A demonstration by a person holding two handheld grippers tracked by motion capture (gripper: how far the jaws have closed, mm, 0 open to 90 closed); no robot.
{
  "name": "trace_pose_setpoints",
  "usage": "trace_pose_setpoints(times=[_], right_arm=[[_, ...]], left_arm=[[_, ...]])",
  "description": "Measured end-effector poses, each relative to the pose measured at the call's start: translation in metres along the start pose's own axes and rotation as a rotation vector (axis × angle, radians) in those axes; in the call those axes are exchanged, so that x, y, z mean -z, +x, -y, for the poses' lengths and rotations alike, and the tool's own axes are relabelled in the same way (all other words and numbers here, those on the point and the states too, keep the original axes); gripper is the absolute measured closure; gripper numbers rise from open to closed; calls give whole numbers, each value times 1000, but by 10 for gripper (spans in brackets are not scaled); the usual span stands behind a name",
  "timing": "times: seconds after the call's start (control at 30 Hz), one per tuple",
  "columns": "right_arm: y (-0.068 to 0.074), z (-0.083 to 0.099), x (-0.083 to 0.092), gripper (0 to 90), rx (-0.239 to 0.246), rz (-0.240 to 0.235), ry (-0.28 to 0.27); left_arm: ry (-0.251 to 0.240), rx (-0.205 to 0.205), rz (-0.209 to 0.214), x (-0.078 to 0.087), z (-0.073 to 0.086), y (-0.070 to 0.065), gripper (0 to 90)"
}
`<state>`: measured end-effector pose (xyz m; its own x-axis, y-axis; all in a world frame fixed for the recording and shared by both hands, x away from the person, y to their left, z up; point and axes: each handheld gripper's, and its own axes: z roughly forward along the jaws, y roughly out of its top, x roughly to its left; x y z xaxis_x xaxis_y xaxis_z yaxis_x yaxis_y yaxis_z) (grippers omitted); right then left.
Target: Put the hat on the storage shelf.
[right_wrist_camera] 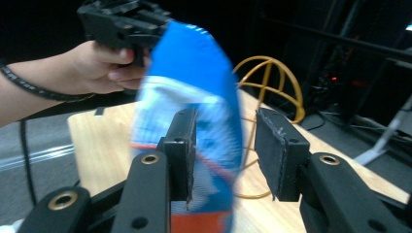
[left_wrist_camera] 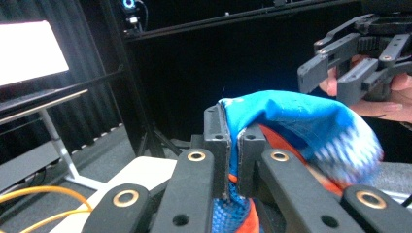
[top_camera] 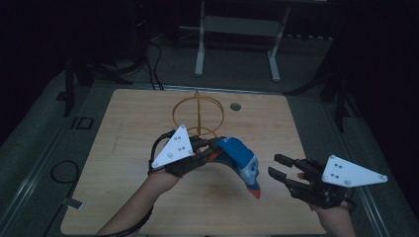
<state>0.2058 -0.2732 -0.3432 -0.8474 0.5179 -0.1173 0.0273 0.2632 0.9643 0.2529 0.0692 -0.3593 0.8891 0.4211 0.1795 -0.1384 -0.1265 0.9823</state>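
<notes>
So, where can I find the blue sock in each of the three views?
High view: the blue sock hangs at the centre, held by the left tongs.
Left gripper view: the sock is in the middle, pinched between the jaws.
Right gripper view: the sock hangs at centre left, behind the open right tongs.
Shared landmark: the yellow wire stand.

Dim lab or recording studio — black curtains hang all around a lone wooden table [top_camera: 148, 197]. Beyond the table's far edge stands a white metal frame stand [top_camera: 237, 29] on grey floor. Cables [top_camera: 153, 64] trail over the floor left of that stand. Dark tripod legs [top_camera: 341, 98] stand off the table's right side. A lit screen [left_wrist_camera: 29, 51] glows in the left gripper view — rig space, not a home.
</notes>
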Motion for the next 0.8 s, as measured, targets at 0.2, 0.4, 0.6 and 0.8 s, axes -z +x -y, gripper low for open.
trace_pose_setpoints(times=[0.2,0.4,0.6,0.8], right_arm=[[4,9,-9,573,-3,-34,45],[23,19,-34,542,11,-114,91],[35,21,-49,494,23,-139,96],[37,19,-58,514,15,-144,85]], left_arm=[[-78,50,127,8,2,6,874],[-116,63,218,10,2,5,874],[-129,72,249,9,0,0,874],[-132,75,267,8,-1,-2,874]])
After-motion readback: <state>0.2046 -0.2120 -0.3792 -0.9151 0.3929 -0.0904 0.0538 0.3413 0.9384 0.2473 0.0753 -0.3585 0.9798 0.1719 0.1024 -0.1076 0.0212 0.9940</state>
